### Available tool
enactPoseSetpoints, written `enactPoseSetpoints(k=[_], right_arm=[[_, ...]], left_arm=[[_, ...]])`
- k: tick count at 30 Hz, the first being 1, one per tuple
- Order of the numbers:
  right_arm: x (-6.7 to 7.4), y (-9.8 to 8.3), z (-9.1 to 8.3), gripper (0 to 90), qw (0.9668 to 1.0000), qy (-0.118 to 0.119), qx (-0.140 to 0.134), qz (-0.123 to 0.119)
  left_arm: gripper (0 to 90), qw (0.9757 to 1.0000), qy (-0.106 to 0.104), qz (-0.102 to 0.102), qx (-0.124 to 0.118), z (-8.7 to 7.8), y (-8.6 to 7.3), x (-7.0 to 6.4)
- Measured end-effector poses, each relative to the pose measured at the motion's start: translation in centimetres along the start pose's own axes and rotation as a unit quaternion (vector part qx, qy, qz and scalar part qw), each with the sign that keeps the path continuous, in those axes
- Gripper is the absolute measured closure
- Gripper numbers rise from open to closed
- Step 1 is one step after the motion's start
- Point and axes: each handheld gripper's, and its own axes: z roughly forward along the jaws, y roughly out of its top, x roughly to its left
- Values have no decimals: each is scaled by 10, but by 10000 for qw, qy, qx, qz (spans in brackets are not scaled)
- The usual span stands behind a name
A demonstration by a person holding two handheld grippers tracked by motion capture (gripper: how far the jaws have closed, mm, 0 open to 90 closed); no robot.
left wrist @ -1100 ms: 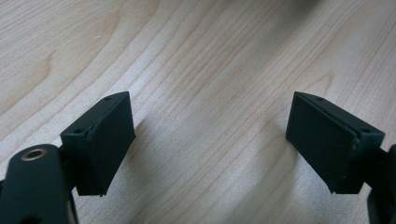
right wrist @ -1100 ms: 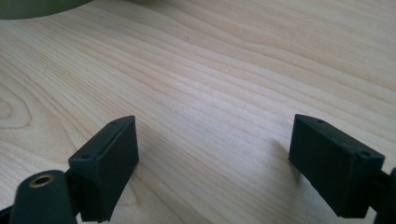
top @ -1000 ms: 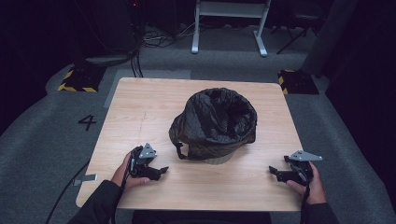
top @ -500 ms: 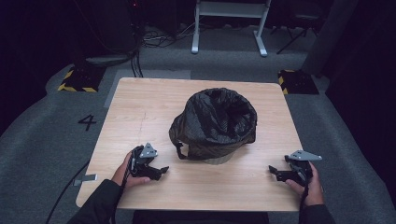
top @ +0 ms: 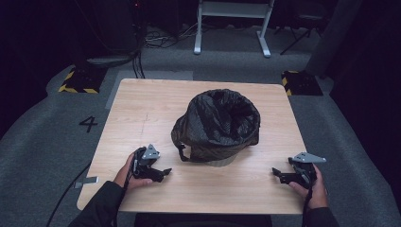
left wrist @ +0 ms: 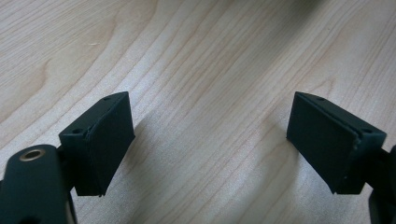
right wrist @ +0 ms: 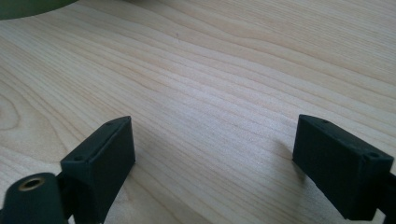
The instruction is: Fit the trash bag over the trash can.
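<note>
Tabletop (top: 142, 109) bare wood under both tools. Bin with black liner bag (top: 220, 124) sits ahead of and between them, well apart from each. Looks light; film soft, slippery, tears easily, so pinch the folded rim or the loose tail (top: 182, 150). Left hand-held gripper (top: 158, 173) and right hand-held gripper (top: 279, 175): jaws wide, nothing between

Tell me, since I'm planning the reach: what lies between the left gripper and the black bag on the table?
Nothing: in the high view, only bare wooden table separates the left gripper from the black bag.
</note>
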Motion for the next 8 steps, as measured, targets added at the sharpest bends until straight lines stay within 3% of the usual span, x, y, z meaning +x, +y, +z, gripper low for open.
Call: enactPoseSetpoints(k=[8], right_arm=[[0,-1,-1,135,10000,8,-4,5]], left_arm=[[150,10000,9,20,6,0,1,0]])
